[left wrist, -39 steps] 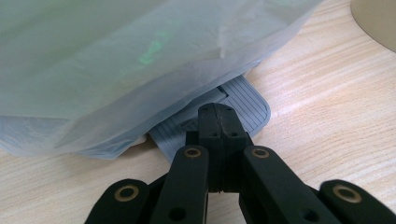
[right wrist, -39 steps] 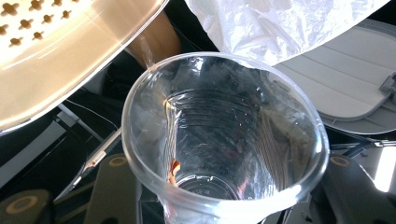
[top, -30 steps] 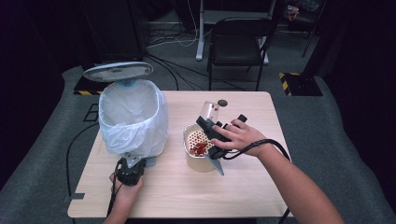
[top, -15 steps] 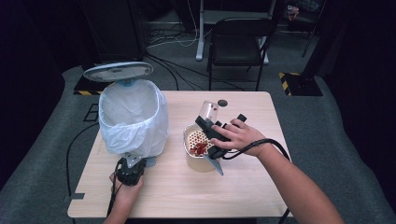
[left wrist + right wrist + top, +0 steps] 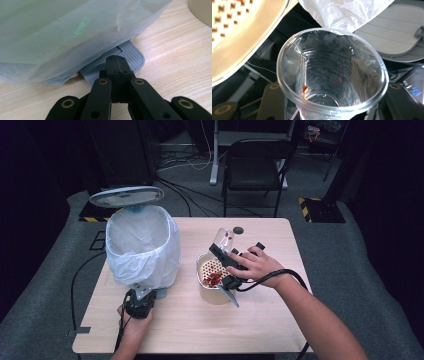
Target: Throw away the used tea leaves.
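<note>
Right gripper [image 5: 226, 256] pinched the clear cup [image 5: 224, 239], tipped over the strainer tub [image 5: 212, 279] at frame centre. Left gripper [image 5: 117, 62], jaws pressed together, held down the bin pedal [image 5: 130, 53]. Advised: hold the tilt until residue drops.

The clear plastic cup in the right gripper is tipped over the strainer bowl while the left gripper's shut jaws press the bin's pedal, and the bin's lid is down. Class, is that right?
Not quite: the lid is up, as the high view shows, standing open above the bag-lined bin. The rest holds: the right gripper tips the clear plastic cup over the strainer bowl, and the left gripper presses the pedal.
</note>
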Available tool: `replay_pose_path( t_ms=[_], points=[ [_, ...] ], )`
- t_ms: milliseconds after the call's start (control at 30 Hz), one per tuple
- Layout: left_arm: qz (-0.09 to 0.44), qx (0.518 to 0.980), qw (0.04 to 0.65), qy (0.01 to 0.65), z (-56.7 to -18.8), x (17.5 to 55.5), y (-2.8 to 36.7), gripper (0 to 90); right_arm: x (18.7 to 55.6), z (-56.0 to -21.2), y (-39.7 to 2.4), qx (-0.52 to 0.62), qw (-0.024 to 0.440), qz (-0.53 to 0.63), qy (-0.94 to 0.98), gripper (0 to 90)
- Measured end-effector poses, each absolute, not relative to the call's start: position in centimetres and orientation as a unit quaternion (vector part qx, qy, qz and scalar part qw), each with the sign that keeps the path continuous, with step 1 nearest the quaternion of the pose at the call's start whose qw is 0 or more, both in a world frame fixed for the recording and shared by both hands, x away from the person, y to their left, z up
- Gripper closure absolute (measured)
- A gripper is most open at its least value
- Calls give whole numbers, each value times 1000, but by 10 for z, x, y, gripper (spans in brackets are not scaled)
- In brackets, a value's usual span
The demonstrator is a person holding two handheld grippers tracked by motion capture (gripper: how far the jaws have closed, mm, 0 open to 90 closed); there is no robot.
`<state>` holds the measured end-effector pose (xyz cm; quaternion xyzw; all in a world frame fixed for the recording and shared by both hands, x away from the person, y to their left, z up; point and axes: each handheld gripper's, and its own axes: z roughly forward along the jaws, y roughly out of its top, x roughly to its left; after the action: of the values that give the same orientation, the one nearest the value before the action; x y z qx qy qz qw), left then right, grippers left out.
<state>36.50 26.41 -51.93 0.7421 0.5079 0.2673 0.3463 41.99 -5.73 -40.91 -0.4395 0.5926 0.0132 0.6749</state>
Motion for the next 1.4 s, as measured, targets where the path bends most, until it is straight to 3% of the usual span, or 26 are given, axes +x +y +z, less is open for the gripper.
replay_pose_path(
  t_ms=[433, 733, 1400],
  points=[
    [270, 743, 343, 507, -519, 365, 265, 900, 421, -390, -50, -348, 652, 105, 665, 454],
    [269, 747, 343, 503, -519, 366, 265, 900, 426, -368, -48, -254, 588, 173, 748, 460],
    [266, 745, 344, 505, -519, 365, 265, 900, 448, -322, -49, -81, 311, 296, 900, 481]
  ],
)
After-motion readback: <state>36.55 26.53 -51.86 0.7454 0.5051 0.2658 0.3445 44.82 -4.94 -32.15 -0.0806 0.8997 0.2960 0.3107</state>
